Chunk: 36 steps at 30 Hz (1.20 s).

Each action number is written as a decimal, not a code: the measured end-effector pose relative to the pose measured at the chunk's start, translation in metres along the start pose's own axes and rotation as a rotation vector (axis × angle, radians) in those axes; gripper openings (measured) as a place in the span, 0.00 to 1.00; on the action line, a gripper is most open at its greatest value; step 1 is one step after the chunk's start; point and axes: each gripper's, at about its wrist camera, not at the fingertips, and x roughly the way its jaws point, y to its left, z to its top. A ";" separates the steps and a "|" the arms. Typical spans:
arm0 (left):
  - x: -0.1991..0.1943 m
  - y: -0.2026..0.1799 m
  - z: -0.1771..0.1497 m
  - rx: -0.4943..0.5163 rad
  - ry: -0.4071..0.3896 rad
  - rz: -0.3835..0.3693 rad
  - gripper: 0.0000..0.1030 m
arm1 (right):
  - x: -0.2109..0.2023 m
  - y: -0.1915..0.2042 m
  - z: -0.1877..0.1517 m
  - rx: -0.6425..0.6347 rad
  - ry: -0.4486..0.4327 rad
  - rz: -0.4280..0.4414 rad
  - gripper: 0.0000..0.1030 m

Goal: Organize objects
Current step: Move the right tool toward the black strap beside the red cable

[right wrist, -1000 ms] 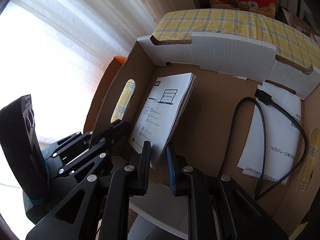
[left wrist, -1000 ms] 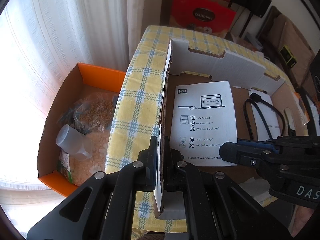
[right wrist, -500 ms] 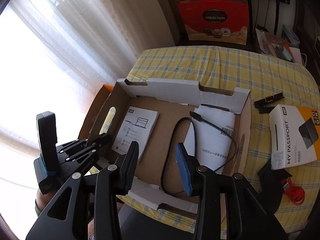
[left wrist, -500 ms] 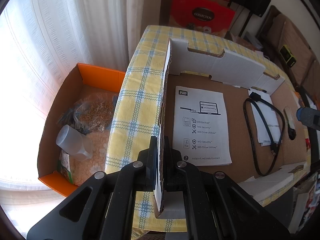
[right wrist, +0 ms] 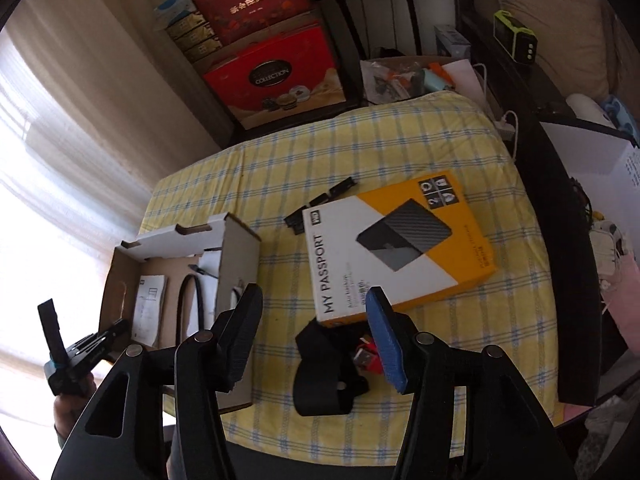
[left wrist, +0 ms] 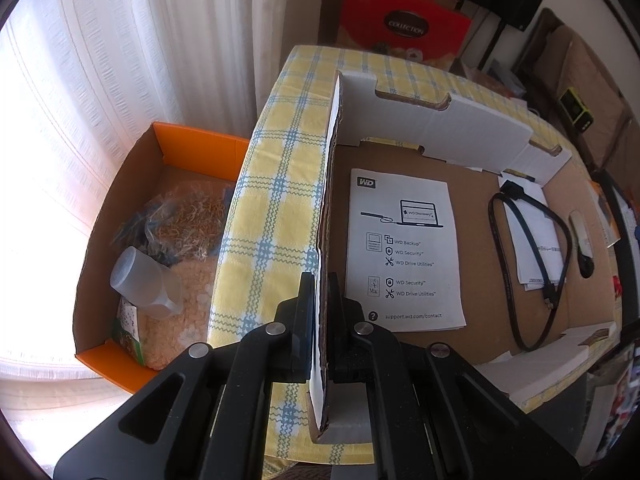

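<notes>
My left gripper (left wrist: 322, 280) is shut on the left wall of an open cardboard box (left wrist: 332, 184) on a yellow checked table. Inside lie a WD booklet (left wrist: 404, 252), a black cable (left wrist: 520, 264) and a white leaflet (left wrist: 536, 240). My right gripper (right wrist: 312, 300) is open and empty, raised above the table to the right of the box (right wrist: 240, 256). Beyond its fingers lies an orange and white MY PASSPORT box (right wrist: 396, 248). A black pouch (right wrist: 324, 372) and a red item (right wrist: 368, 356) lie under it. The left gripper shows at the far left (right wrist: 108, 340).
An orange-edged carton (left wrist: 160, 240) with bags and a plastic cup stands on the floor left of the table. Small black parts (right wrist: 320, 200) lie behind the MY PASSPORT box. Red gift boxes (right wrist: 276, 76) stand behind the table. Curtains hang at left.
My right gripper let go of the booklet, opened, and pulled out of the box up and to the right. The booklet now lies flat. My left gripper has kept its hold.
</notes>
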 end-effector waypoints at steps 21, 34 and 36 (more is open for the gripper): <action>0.002 -0.002 0.000 0.008 0.006 0.030 0.04 | 0.014 -0.070 -0.048 -0.004 0.083 -0.079 0.56; 0.002 -0.003 0.000 0.008 0.006 0.029 0.04 | 0.036 -0.064 -0.062 -0.069 0.109 -0.071 0.56; 0.002 -0.003 0.000 0.008 0.006 0.029 0.04 | 0.040 -0.065 -0.061 -0.077 0.109 -0.070 0.57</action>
